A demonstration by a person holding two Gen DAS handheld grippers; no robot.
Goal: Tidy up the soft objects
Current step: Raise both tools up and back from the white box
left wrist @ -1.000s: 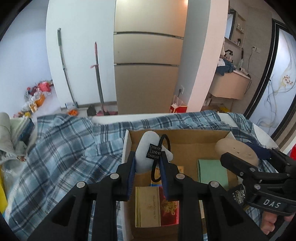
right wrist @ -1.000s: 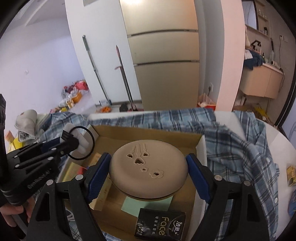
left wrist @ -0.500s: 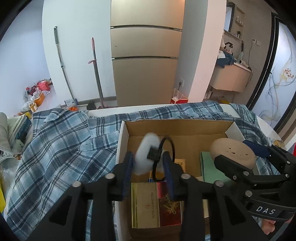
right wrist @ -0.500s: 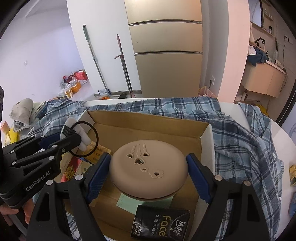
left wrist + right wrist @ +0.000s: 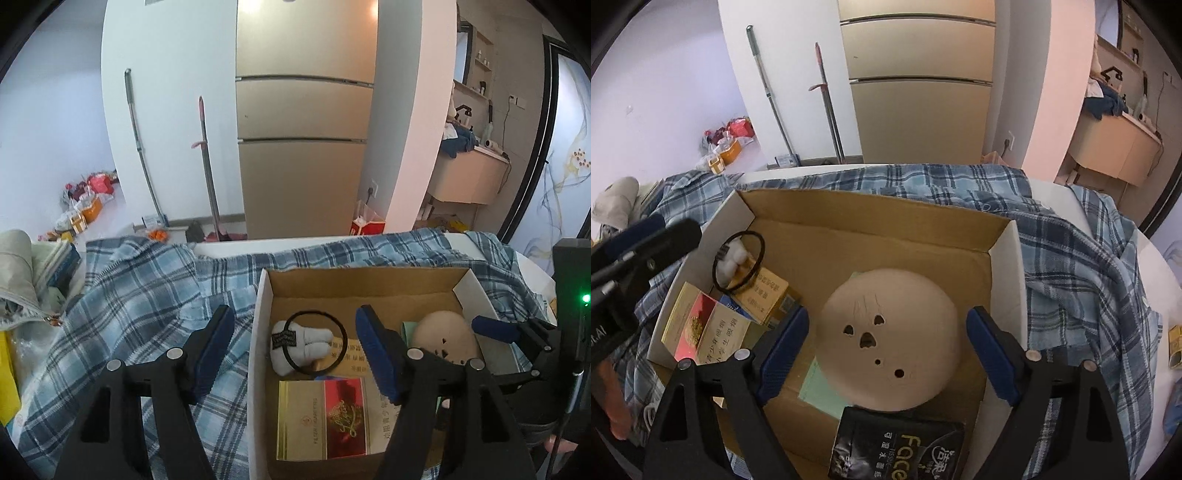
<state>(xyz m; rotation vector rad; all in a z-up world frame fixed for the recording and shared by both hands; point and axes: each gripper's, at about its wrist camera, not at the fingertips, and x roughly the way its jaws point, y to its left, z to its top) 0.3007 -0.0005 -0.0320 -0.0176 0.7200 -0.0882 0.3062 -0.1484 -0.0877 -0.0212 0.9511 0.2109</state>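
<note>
An open cardboard box (image 5: 362, 284) (image 5: 871, 229) sits on a blue plaid cloth. A small white plush with a black hair tie (image 5: 301, 345) (image 5: 737, 260) lies inside its left part, free of any grip. My left gripper (image 5: 295, 350) is open above it, jaws wide apart. A tan round cushion with small holes (image 5: 890, 336) (image 5: 441, 338) lies in the box's right part. My right gripper (image 5: 886, 350) is open, its blue pads standing apart from the cushion on both sides.
Gold and red cartons (image 5: 323, 419) (image 5: 701, 326), a green sheet (image 5: 812, 387) and a black tissue pack (image 5: 897, 446) lie in the box. The plaid cloth (image 5: 147, 295) covers the table around it. Bags (image 5: 22, 280) lie at far left.
My left gripper opened and let the plush with the hair tie drop into the box. My right gripper opened and released the cushion, which now lies tilted in the box.
</note>
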